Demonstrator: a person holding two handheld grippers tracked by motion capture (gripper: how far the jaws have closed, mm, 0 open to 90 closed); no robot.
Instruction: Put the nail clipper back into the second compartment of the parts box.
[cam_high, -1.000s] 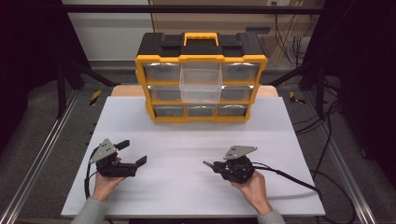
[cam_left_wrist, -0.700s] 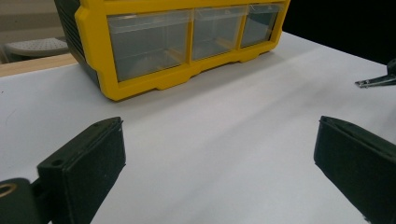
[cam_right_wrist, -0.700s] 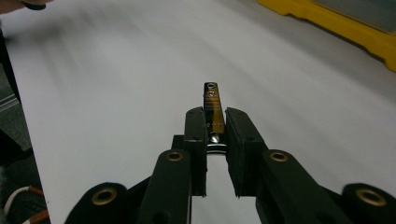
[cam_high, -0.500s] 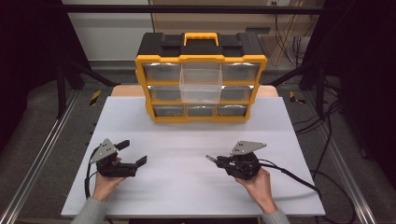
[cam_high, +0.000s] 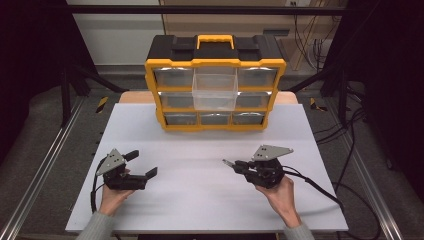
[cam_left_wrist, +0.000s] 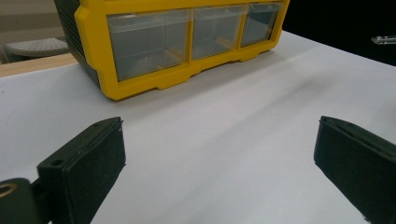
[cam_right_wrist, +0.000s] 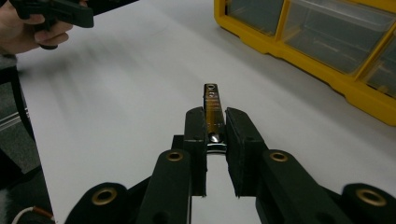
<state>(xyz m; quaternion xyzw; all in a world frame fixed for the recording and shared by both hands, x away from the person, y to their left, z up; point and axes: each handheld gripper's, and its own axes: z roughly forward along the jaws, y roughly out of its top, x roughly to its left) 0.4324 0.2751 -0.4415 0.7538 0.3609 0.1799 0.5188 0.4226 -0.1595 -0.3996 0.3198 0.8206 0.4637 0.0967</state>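
The yellow organizer (cam_high: 215, 80) stands at the far middle of the white table (cam_high: 200, 200), its top-middle drawer (cam_high: 215, 92) pulled out. The right gripper (cam_high: 239, 165) clamps a small metal clip (cam_right_wrist: 212, 109), long axis along the jaws, pointing left; the organizer lies far-left of it. The left gripper (cam_high: 142, 165) is spread wide, grasping nothing.

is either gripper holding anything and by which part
The right gripper pinches a small metal piece by its near end; the left gripper is open, holding nothing.
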